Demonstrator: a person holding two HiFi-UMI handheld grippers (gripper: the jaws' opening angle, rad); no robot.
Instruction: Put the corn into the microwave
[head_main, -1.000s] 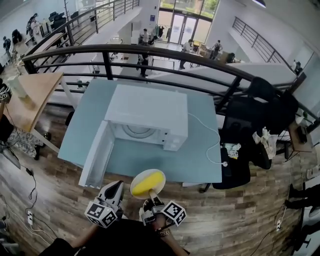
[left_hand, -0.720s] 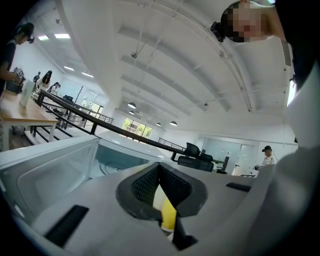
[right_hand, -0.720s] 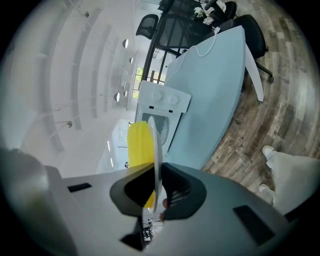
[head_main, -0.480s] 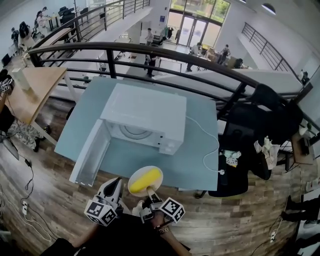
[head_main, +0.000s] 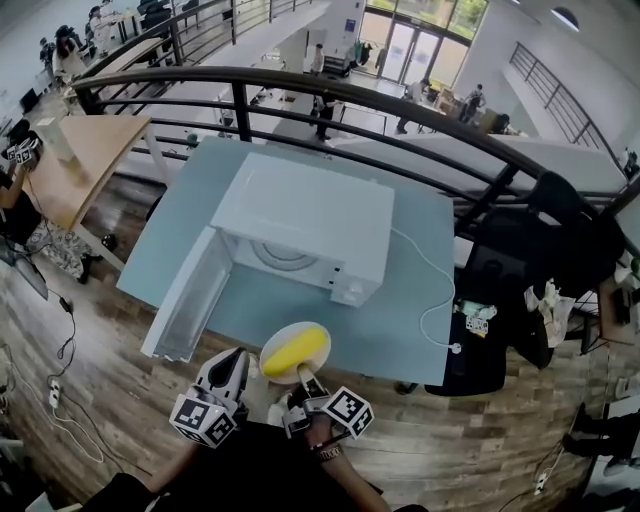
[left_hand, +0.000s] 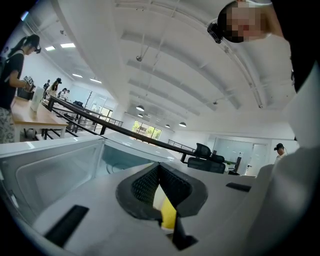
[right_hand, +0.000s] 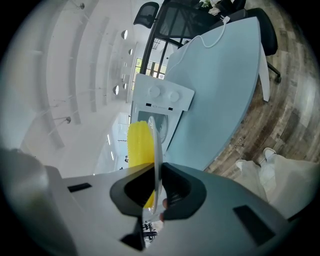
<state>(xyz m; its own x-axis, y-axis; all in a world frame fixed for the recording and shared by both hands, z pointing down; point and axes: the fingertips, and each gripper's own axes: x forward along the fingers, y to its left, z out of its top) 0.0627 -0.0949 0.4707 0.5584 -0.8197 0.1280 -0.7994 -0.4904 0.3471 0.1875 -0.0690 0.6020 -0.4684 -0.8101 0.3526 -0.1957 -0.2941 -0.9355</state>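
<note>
Evidently the carrying stage: the corn (head_main: 293, 352) lies on a small white plate (head_main: 283, 336) held in the air over the near edge of the tabletop (head_main: 400, 330). It is in front of the microwave (head_main: 305, 215), whose door (head_main: 190, 295) stands swung open toward the near left corner. Inside, part of the turntable (head_main: 272, 258) shows with nothing seen on it. To do this step well, the plate should be kept level so the corn cannot roll off. It should be brought straight toward the opening, clear of the open door and the lower sill, and set on the turntable before release. The right hand-held gripper (right_hand: 157, 192) is nearly closed, pinching the plate's near rim between its pads. The left hand-held gripper (left_hand: 159, 172) has its jaws pressed together on nothing and hovers beside the plate, near the door.
</note>
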